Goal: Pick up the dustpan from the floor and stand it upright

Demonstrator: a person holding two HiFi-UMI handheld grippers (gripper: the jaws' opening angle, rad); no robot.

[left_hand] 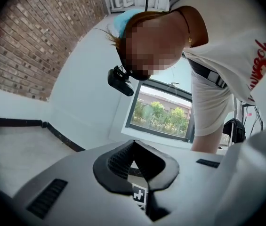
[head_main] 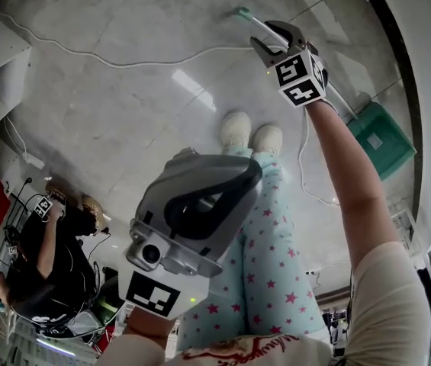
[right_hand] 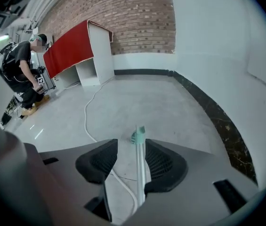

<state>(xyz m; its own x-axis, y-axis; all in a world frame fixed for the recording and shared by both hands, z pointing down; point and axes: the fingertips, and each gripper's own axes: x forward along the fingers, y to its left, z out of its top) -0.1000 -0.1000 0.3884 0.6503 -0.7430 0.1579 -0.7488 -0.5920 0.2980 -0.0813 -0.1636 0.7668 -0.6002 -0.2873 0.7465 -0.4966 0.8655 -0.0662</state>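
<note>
The green dustpan lies on the grey floor at the right of the head view. Its long pale handle runs up and to the left, ending in a green tip. My right gripper is down at that handle. In the right gripper view the handle runs between the jaws, close to the right pad, with a clear gap to the left pad. The right gripper stands open. My left gripper hangs close under the head camera above my legs. Its pads meet at the tips, with nothing between them.
A white cable snakes across the floor past the handle tip. My shoes stand left of the pan. Another person works at the far left beside a white cabinet with a red cover. A dark baseboard lines the right wall.
</note>
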